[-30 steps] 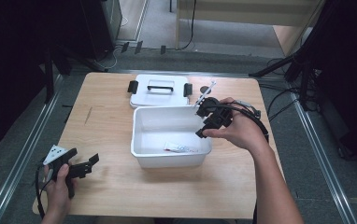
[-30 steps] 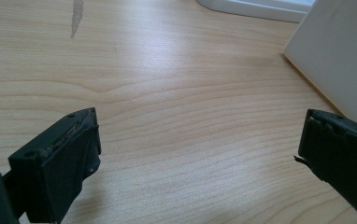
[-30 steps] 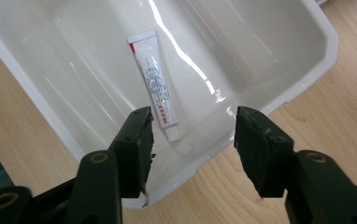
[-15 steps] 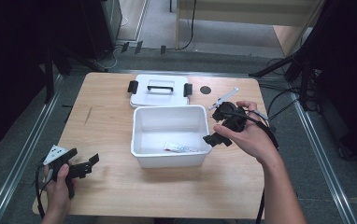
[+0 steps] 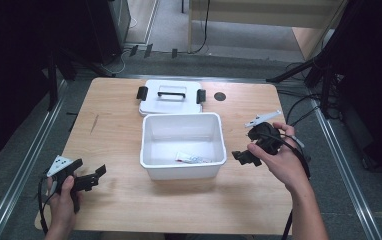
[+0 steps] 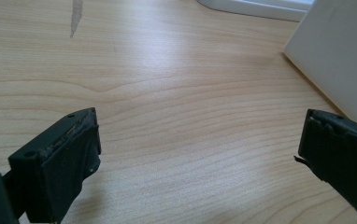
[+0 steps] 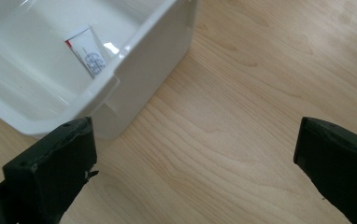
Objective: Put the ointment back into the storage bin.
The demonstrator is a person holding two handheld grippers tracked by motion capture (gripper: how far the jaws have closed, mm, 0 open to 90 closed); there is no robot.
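Table (image 5: 129, 210): wooden, with a white tub (image 5: 183, 172) at its middle.
Tube (image 5: 189, 158): a small white tube lay on the tub's floor, toward the near wall.
Lid (image 5: 171, 97): lay flat just behind the tub.
Left gripper (image 5: 90, 177): near the table's front left corner, jaws apart, nothing between them.
Right gripper (image 5: 246, 152): just right of the tub, jaws apart, nothing between them.

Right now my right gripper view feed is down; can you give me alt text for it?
The open right gripper hovers over bare wooden table, holding nothing. At upper left is a corner of the white bin, with a small white tube lying inside.
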